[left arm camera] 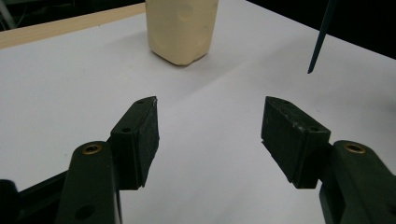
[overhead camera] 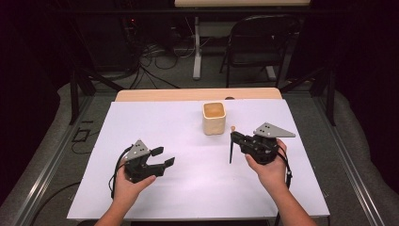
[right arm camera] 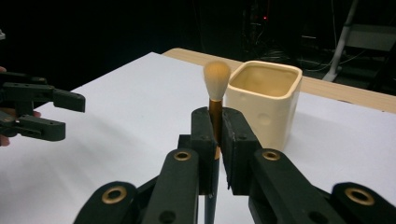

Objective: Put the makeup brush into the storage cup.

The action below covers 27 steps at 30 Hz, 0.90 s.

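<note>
Right gripper [right arm camera: 215,135] is clamped tight on the brush [right arm camera: 216,81], standing upright with bristles up, handle tip hanging down. The cup [overhead camera: 214,117] sits just up-left of it in the high view, mouth open upward. Left gripper [overhead camera: 162,157] is wide open, empty, farther off at lower left.

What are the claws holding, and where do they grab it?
The right claw pinches a brush by its handle, just below the bristles, tip up. The left claw is open and holds nothing.
</note>
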### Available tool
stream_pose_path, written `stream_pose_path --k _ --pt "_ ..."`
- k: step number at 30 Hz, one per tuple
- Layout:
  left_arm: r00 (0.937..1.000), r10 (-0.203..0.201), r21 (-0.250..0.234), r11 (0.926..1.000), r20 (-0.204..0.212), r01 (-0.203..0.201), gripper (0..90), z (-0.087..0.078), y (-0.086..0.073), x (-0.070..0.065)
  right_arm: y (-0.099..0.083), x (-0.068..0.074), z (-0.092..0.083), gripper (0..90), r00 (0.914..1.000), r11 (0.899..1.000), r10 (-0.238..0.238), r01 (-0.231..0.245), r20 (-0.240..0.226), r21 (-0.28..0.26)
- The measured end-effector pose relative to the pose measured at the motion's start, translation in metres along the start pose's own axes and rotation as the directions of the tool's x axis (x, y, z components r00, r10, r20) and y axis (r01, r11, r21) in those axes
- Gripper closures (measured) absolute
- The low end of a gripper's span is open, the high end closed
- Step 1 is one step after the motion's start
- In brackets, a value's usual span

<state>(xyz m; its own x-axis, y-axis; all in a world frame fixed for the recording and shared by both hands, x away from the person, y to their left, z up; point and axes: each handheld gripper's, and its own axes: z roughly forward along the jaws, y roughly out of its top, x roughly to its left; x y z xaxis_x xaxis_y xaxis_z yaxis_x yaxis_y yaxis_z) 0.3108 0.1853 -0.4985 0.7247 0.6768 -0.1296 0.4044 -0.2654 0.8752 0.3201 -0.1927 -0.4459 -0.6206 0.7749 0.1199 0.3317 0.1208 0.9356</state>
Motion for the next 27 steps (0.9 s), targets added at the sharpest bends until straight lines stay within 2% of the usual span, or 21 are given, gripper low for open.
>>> stream_pose_path --k 10,19,23,27 --pt "0.9999 -0.013 -0.011 0.9999 -0.006 0.013 37.1 -0.004 -0.004 0.003 0.006 -0.003 0.002 84.1 0.9998 1.000 -0.014 0.014 0.016 0.015" --pt "0.9998 -0.017 -0.012 0.9998 -0.013 0.017 37.2 -0.005 -0.006 0.004 0.009 -0.004 0.006 84.0 0.9995 1.000 -0.021 0.020 0.023 0.013" --pt "0.9997 -0.024 -0.018 0.9996 -0.011 0.024 37.2 -0.006 -0.007 0.005 0.011 -0.006 0.008 84.0 0.9988 1.000 -0.027 0.027 0.040 0.005" --pt "0.9997 -0.022 -0.014 0.9997 -0.012 0.022 37.4 -0.006 -0.007 0.005 0.011 -0.013 0.013 84.0 0.9990 1.000 -0.005 0.004 0.045 0.015"
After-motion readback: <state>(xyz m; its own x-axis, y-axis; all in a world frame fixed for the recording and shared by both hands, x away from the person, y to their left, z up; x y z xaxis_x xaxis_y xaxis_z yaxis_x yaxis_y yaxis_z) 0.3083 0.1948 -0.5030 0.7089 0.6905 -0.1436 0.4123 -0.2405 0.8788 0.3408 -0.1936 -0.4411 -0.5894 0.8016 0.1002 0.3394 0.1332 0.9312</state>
